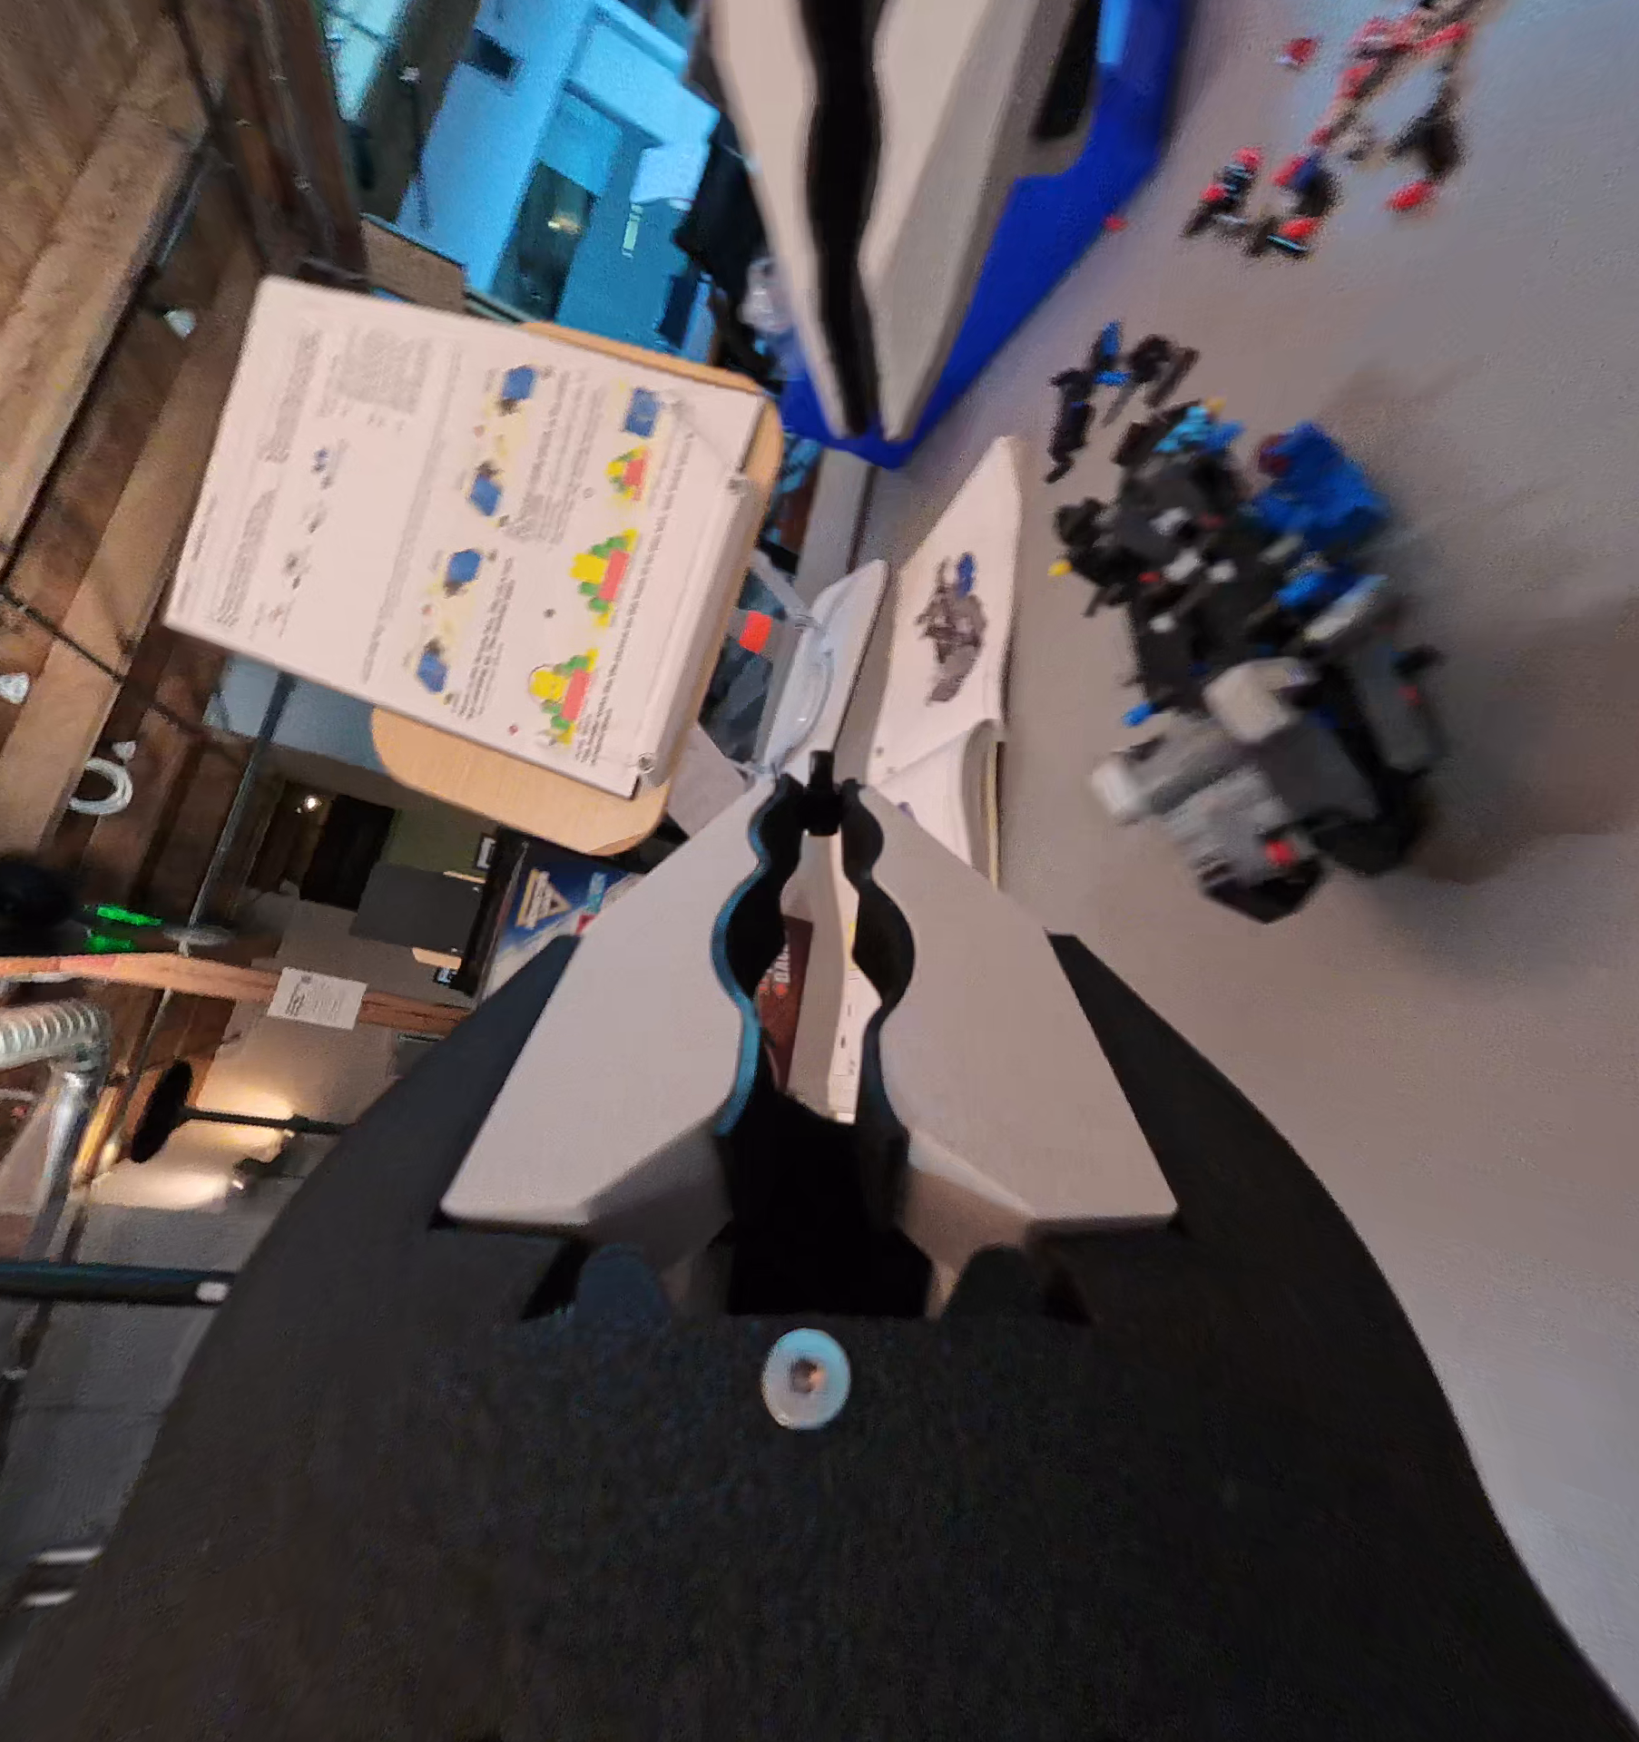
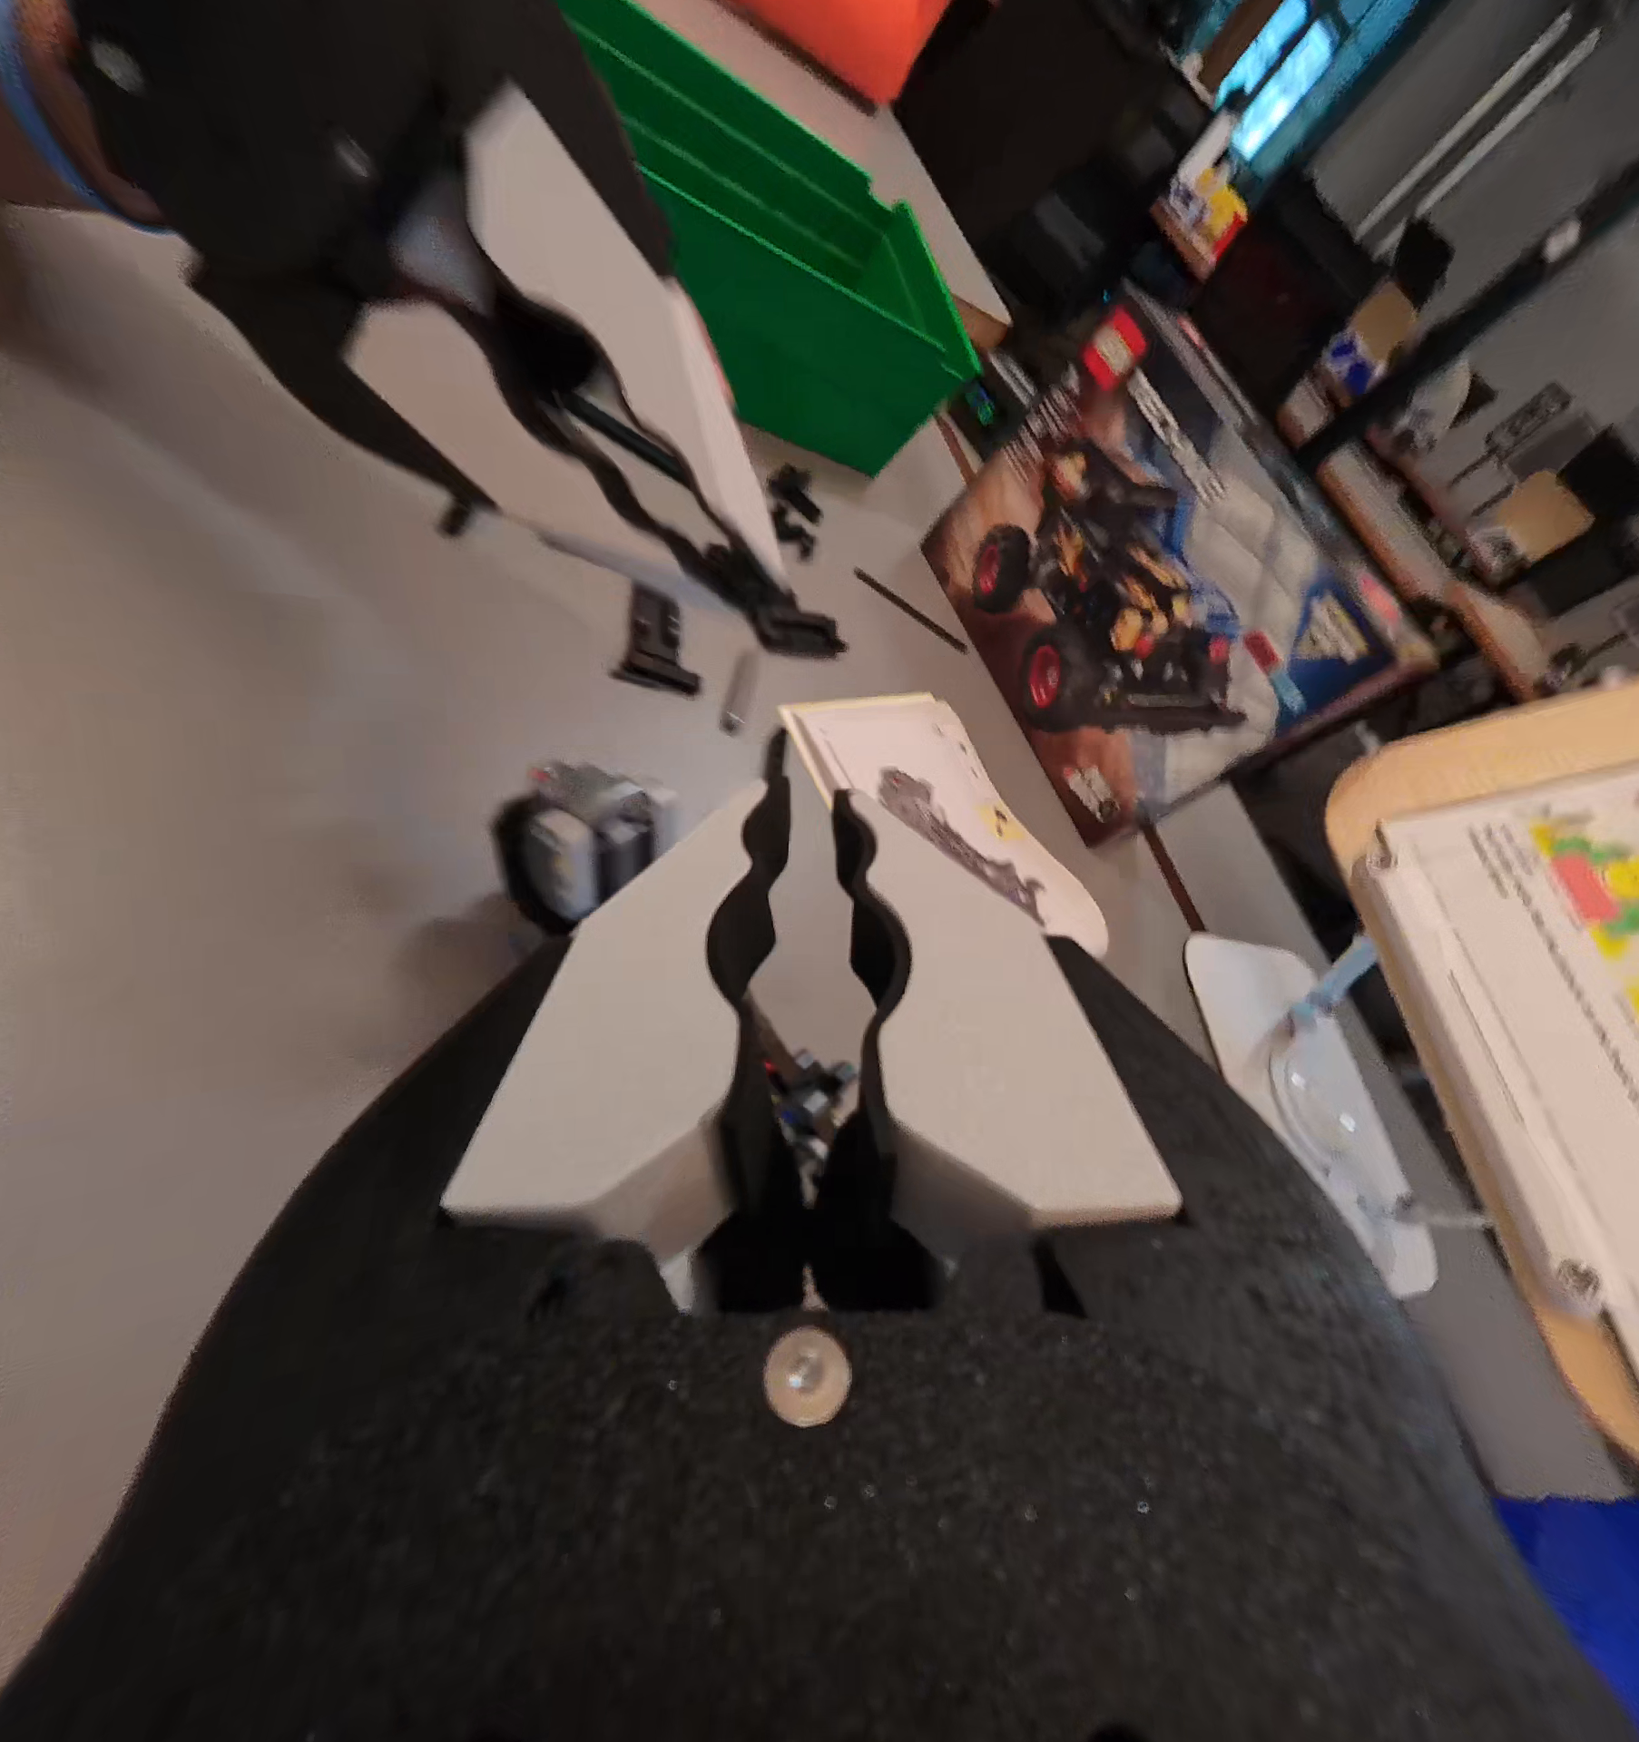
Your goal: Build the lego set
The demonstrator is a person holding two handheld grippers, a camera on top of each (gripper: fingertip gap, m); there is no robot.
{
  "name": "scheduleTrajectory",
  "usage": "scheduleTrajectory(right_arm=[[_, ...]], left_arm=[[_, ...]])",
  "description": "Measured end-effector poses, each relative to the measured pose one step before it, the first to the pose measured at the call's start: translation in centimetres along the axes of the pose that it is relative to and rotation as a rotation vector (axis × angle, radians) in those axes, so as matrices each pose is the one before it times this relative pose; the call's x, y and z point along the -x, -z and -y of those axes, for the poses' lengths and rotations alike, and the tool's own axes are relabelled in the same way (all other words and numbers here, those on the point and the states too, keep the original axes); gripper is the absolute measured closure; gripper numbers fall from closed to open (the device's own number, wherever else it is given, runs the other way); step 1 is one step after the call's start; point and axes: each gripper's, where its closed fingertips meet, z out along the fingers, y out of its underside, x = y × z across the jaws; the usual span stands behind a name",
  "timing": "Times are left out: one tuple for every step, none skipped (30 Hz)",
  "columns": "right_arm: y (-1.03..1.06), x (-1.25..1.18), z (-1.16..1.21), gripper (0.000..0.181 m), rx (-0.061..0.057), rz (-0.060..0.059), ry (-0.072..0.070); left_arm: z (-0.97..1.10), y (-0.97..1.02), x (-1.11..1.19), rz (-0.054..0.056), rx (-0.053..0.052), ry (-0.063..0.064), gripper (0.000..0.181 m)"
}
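My left gripper (image 1: 820,801) is shut on a small black lego piece (image 1: 820,787) at its tips, held above the table. It also shows in the right wrist view (image 2: 783,617), low over the table with the black piece (image 2: 802,636) at its tips. My right gripper (image 2: 808,797) stands with a narrow gap between its jaws and nothing between them. It shows blurred at the top of the left wrist view (image 1: 858,415). The part-built grey, black and blue lego model (image 1: 1268,679) sits on the grey table, and part of it shows in the right wrist view (image 2: 580,844).
An open instruction booklet (image 2: 948,811) lies beyond my right gripper. Loose black pieces (image 2: 655,641), a grey pin (image 2: 740,693) and a black axle (image 2: 910,613) lie nearby. Red and black pieces (image 1: 1344,141), a blue bin (image 1: 1033,236), a green bin (image 2: 797,311), the set's box (image 2: 1174,584) and a propped sheet board (image 1: 457,537) surround them. There is about 7 cm between the tips of the two grippers.
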Motion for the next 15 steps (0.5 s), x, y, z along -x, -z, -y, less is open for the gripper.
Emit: scheduleTrajectory(right_arm=[[-0.335,-1.639,-1.476,0.17,0.0314,0.0141,-0.0482],[-0.524,-1.921,-1.638,0.165,0.0354,0.0072,-0.0511],[-0.631,-2.325,-1.503,0.165,0.0218,-0.0181,-0.0519],[-0.766,-2.231,-1.393,0.165,0.0167,-0.0172,-0.0547],[-0.861,-1.834,-1.205,0.164,0.0123,-0.002,-0.0521],[-0.845,-1.603,-0.998,0.163,0.0066,-0.0029,-0.0504],[-0.81,-1.306,-0.952,0.162,0.0088,-0.0059,-0.0438],[-0.748,-0.754,-0.836,0.161,0.005,0.0048,-0.0262],[-0.598,-0.446,-0.725,0.16,-0.0009,-0.0021,-0.0176],[-0.453,-0.177,-0.656,0.16,-0.0026,-0.0069,-0.0107],[-0.286,0.119,-0.699,0.159,0.0096,-0.0065,-0.0101],[-0.098,0.558,-0.643,0.159,0.0176,0.0133,0.0013],[0.043,0.463,-0.455,0.159,0.011,0.0051,0.0208],[0.115,-0.07,-0.277,0.16,0.0002,-0.0252,0.0204],[0.074,-0.106,-0.129,0.161,-0.009,-0.0206,0.0036]], left_arm=[[-0.827,-0.025,1.137,0.0252,-0.0157,0.0512,0.175],[-0.86,-0.047,1.068,0.0218,-0.0155,0.0616,0.175],[-0.804,-0.077,0.84,0.0121,-0.019,0.0692,0.175],[-0.725,-0.06,0.642,0.0061,-0.0218,0.0758,0.176],[-0.681,-0.052,0.449,0.0022,-0.0219,0.0785,0.175],[-0.692,-0.035,0.278,-0.0012,-0.0176,0.0747,0.175],[-0.748,-0.042,0.17,-0.0045,-0.0088,0.071,0.175],[-0.751,-0.044,0.072,-0.0113,0.0018,0.068,0.175],[-0.691,-0.021,-0.024,-0.0169,0.0137,0.0529,0.175],[-0.564,-0.008,0.008,-0.0112,0.0085,0.0349,0.175],[-0.491,-0.044,0.062,-0.0047,0.0029,0.0249,0.175],[-0.558,-0.178,-0.063,-0.0131,0.0144,0.0193,0.176],[-0.63,-0.306,-0.108,-0.0158,0.0307,0.0138,0.176],[-0.455,-0.291,0.035,-0.003,0.0258,0.0025,0.176],[-0.293,-0.23,-0.045,-0.0017,0.0144,-0.0108,0.176]])
